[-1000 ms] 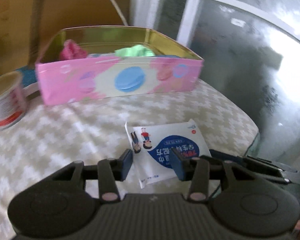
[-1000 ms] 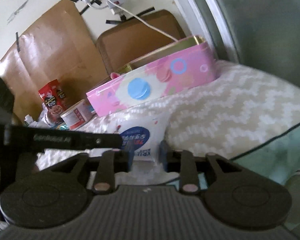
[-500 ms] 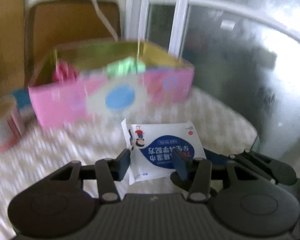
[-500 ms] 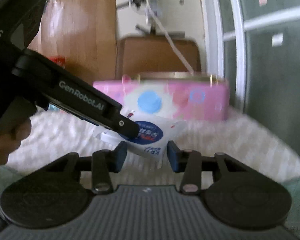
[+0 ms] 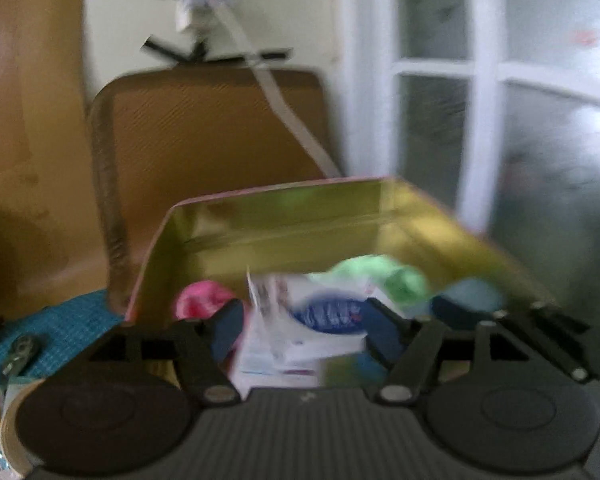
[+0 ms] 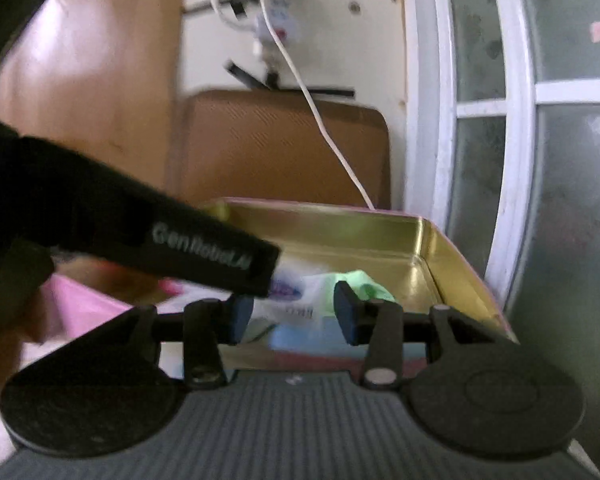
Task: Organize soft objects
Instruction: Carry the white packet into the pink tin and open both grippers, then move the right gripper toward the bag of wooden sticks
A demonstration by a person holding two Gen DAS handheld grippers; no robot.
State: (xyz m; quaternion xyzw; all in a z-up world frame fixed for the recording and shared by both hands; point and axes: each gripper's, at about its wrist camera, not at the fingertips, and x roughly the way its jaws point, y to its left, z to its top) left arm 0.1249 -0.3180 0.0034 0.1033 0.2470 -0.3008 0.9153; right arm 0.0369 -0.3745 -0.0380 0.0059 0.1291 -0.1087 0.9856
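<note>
Tin [image 5: 284, 216]: a second ago it stood well ahead on the zigzag cloth; now its gold inside fills both views, so both grippers have come up over its open top.
Packet [image 5: 300, 320]: the white and blue soft packet lay on the cloth before; it now sits above the tin's near part, over the things already inside. Blur hides whether it hangs or rests.
Left gripper [image 5: 306, 330]: jaws partly open either side of the packet; whether they press it I cannot tell.
Right gripper [image 6: 294, 318]: jaws partly open with the packet between them; contact also unclear.
Green bundle [image 5: 384, 280]: in the tin, just behind the packet.
Pink bundle [image 5: 202, 300]: in the tin, to the left.
Meaning: the carry looks finished; my guess is only the release into the tin is left.
</note>
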